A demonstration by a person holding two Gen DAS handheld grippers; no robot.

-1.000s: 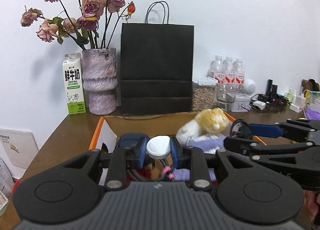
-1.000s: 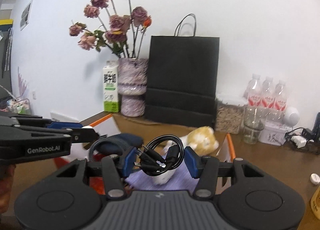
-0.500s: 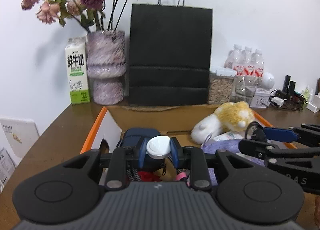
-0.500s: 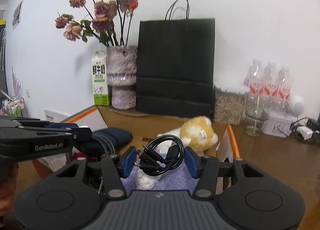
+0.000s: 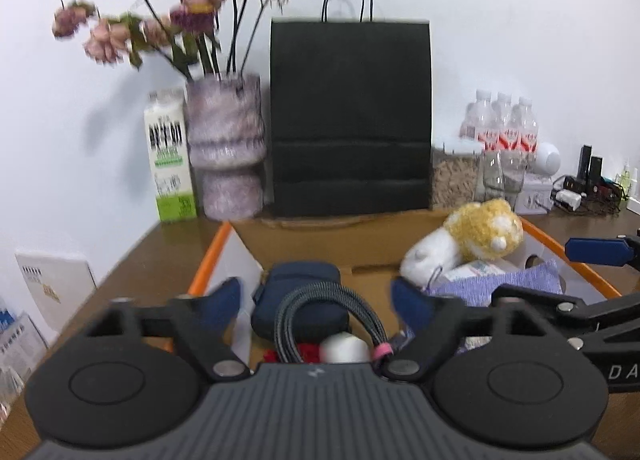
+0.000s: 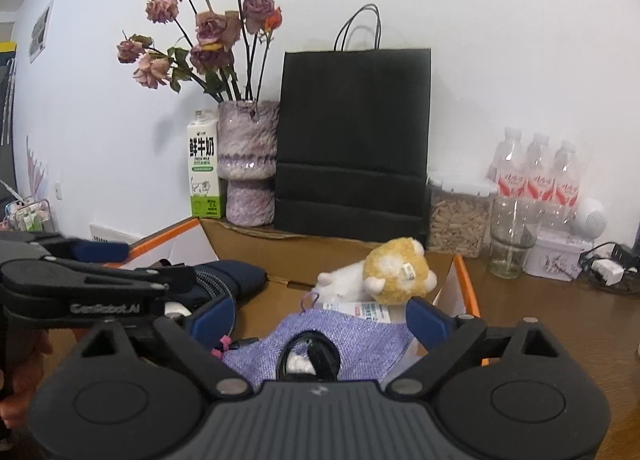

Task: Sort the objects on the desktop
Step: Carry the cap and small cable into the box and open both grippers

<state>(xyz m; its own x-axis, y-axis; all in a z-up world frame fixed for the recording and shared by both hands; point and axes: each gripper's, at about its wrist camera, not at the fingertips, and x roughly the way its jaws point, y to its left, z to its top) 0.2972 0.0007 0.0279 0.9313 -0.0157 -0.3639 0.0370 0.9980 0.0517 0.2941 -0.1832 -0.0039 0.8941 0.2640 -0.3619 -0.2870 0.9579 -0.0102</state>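
An orange-edged cardboard box [image 5: 216, 252] [image 6: 464, 280] holds the sorted items. My left gripper [image 5: 316, 296] is open above it; a white round cap [image 5: 344, 348] lies below, beside a coiled braided cable [image 5: 328, 308] and a navy pouch [image 5: 304, 280]. My right gripper [image 6: 320, 314] is open above a purple knitted cloth [image 6: 352, 336], where the coiled black cable [image 6: 310, 356] lies. A yellow-and-white plush toy [image 6: 388, 276] [image 5: 476, 236] lies at the box's far right.
Behind the box stand a black paper bag [image 5: 350, 116], a purple vase of dried roses [image 5: 226, 148] and a milk carton [image 5: 170, 156]. A grain jar [image 6: 456, 216], a glass [image 6: 514, 236], water bottles [image 6: 536, 172] and chargers [image 5: 584, 188] are at the right.
Both grippers opened. The white cap dropped from the left gripper into the box; the black cable dropped from the right gripper onto the purple cloth.
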